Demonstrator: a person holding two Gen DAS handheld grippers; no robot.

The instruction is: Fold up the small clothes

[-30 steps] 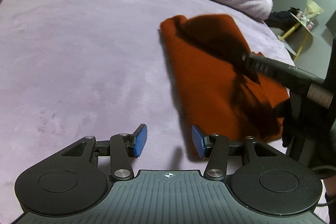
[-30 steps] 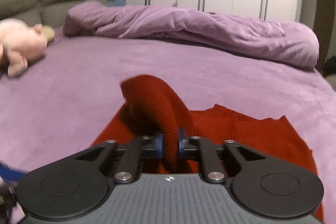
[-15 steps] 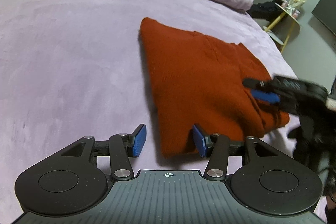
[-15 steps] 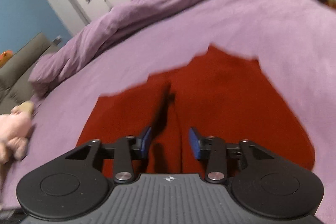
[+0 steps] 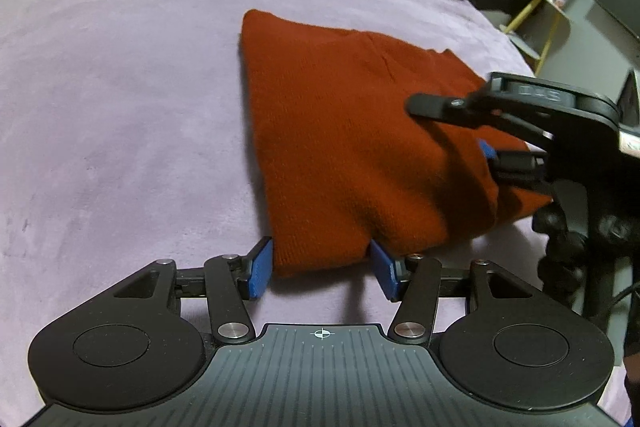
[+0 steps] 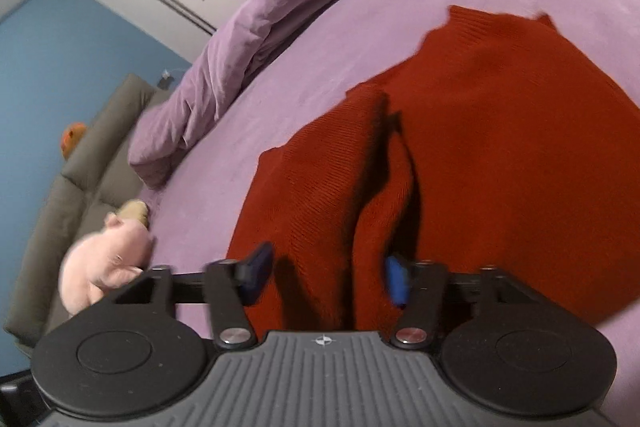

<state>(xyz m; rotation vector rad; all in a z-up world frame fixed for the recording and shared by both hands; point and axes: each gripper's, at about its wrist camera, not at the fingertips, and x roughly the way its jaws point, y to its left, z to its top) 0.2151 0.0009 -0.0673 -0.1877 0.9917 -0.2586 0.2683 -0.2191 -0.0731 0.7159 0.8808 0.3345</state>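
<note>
Rust-red knit sweater point(image 5: 352, 131) now released, folded on bed point(image 5: 120, 107); left tongs point(image 5: 320, 269) wide astride its corner, right tongs point(image 6: 328, 275) wide above.

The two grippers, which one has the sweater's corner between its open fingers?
The left gripper: its open blue pads flank the red sweater's near corner. The right gripper hovers over a raised fold mid-garment.

sweater point(image 5: 340, 131): red ribbed knit | bedspread point(image 5: 120, 87): matt plush cloth

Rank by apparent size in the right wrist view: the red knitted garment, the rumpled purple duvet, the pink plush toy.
1. Red knitted garment, nearest the camera, so its lead is unsure.
2. Rumpled purple duvet.
3. Pink plush toy, clearly smallest.
</note>
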